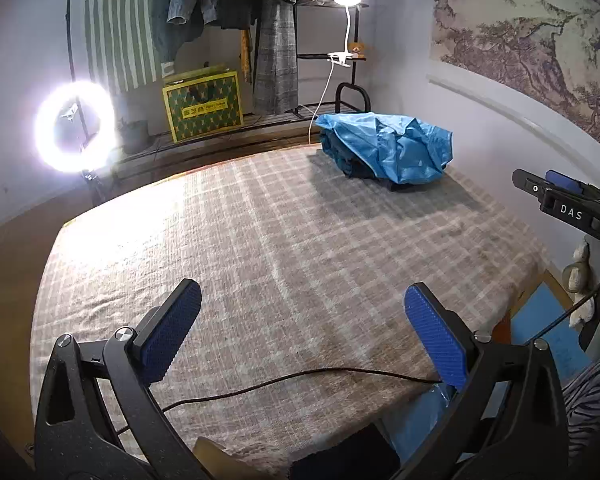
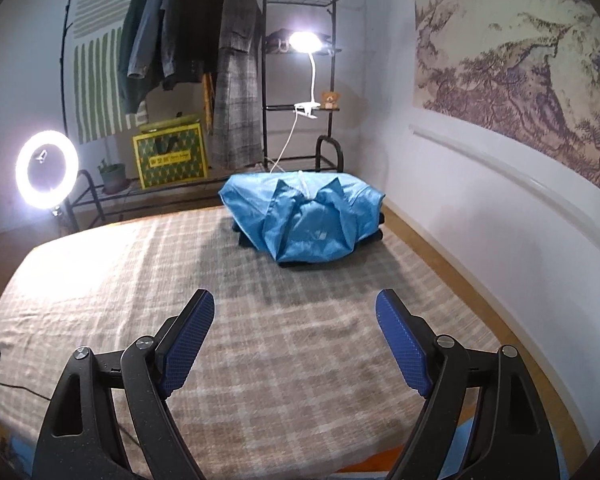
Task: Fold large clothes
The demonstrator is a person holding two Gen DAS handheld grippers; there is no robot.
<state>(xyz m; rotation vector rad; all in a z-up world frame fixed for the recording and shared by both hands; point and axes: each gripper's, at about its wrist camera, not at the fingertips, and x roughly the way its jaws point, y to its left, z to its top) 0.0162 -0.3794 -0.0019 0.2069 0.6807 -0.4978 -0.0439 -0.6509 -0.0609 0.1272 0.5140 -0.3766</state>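
A crumpled light-blue garment [image 2: 304, 212] lies on top of darker folded clothes at the far right of the plaid bed cover [image 2: 139, 280]; the left wrist view shows the same blue garment [image 1: 388, 148]. My left gripper [image 1: 303, 292] hangs open wide over the near part of the bed cover [image 1: 259, 240], with nothing between its blue pads. My right gripper [image 2: 295, 296] is also open and holds nothing, well short of the pile. In the left wrist view the right gripper [image 1: 556, 194] shows at the right edge. More blue fabric [image 1: 416, 416] lies below the bed's near edge.
A black cable [image 1: 300, 376] crosses the near part of the bed. A lit ring light [image 1: 75, 126] stands at the left. Behind the bed stand a clothes rack with hanging coats [image 2: 187, 40], a yellow-green box [image 2: 171, 156] and a clip lamp [image 2: 306, 42]. A wall [image 2: 480, 220] runs along the right.
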